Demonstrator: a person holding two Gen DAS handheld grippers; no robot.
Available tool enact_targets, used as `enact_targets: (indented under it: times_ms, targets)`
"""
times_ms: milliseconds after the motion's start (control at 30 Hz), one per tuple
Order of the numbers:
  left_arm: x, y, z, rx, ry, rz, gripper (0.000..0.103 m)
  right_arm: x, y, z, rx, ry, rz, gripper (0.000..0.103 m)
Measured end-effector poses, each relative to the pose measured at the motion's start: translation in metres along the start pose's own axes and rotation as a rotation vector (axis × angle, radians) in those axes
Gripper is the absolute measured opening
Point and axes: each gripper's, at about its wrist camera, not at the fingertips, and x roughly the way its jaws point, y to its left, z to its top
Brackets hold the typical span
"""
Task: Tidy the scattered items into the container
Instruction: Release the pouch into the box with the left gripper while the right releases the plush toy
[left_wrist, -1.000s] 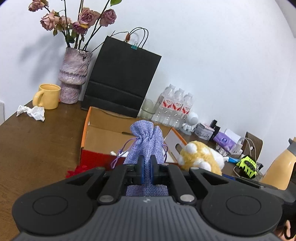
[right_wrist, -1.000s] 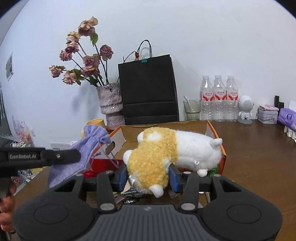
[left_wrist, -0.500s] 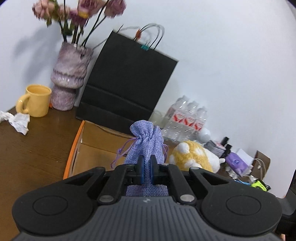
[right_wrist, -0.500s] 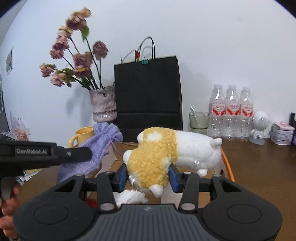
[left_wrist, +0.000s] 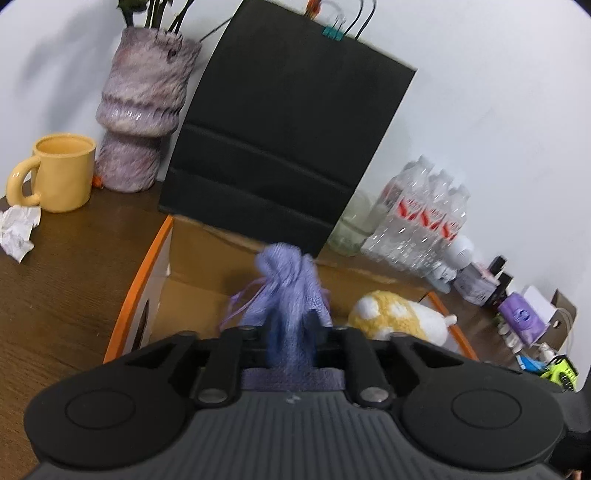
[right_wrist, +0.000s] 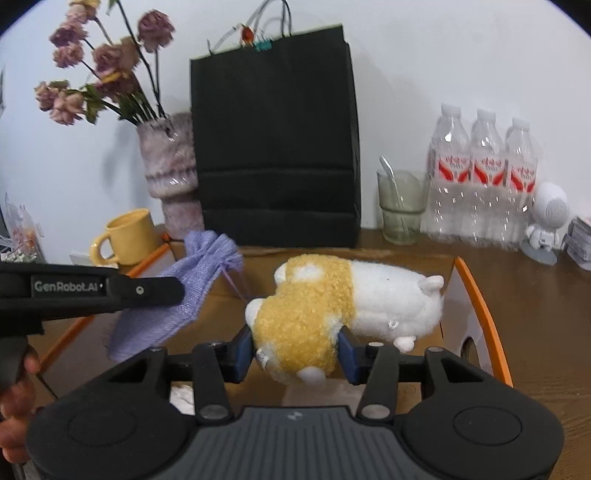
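The open cardboard box with an orange rim (right_wrist: 480, 295) sits on the dark brown wooden table (left_wrist: 55, 295), and both grippers hang above its brown interior. The left gripper (left_wrist: 291, 332) has its jaws drawn close together on the lower part of a small lilac woven drawstring pouch (left_wrist: 288, 280); the pouch is motion-blurred in the left wrist view, and its gathered top with thin purple cords stands up over the box. In the right wrist view the same pouch (right_wrist: 177, 299) shows pinched by the left gripper's black arm above the left side of the box. The right gripper (right_wrist: 295, 350) is opened about as wide as the soft toy it clamps, its blue pads pressed into the yellow fleece of a yellow-and-white plush animal (right_wrist: 343, 302), which lies sideways above the middle of the box. A white crumpled thing (right_wrist: 183, 398) lies low in the box beneath the right gripper. Directly behind the box stands a black paper bag (right_wrist: 273, 147). Left of the box are a mauve ceramic vase of dried roses (right_wrist: 170, 177) and a yellow mug (left_wrist: 61, 173); right of it, three clear water bottles (right_wrist: 484, 177).
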Motion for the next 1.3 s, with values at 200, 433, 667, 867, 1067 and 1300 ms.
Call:
enact_targets:
  times_ms: [200,433,667,867,1067,1300]
  targets:
    - [0.0,-0.008,-0.002,0.031,0.029,0.026,0.103,0.002,0.003,-0.001,-0.092,0.043,-0.068,0.099]
    - [-0.001,-0.014,-0.004,0.09,0.029,0.105,0.103,0.008,0.0,-0.003,-0.072,0.101,-0.071,0.099]
    - [0.001,-0.015,-0.004,0.092,0.039,0.115,0.103,0.006,-0.006,-0.001,-0.041,0.097,-0.077,0.099]
    - [0.001,-0.017,-0.006,0.106,0.044,0.121,0.103,0.005,-0.01,0.001,-0.018,0.099,-0.077,0.099]
    - [-0.014,-0.023,-0.004,0.102,0.03,0.116,0.103,-0.007,-0.007,0.004,-0.008,0.09,-0.075,0.099]
    - [-0.052,-0.038,-0.006,0.136,-0.017,0.116,0.103,-0.047,0.001,0.005,-0.022,0.042,-0.071,0.099]
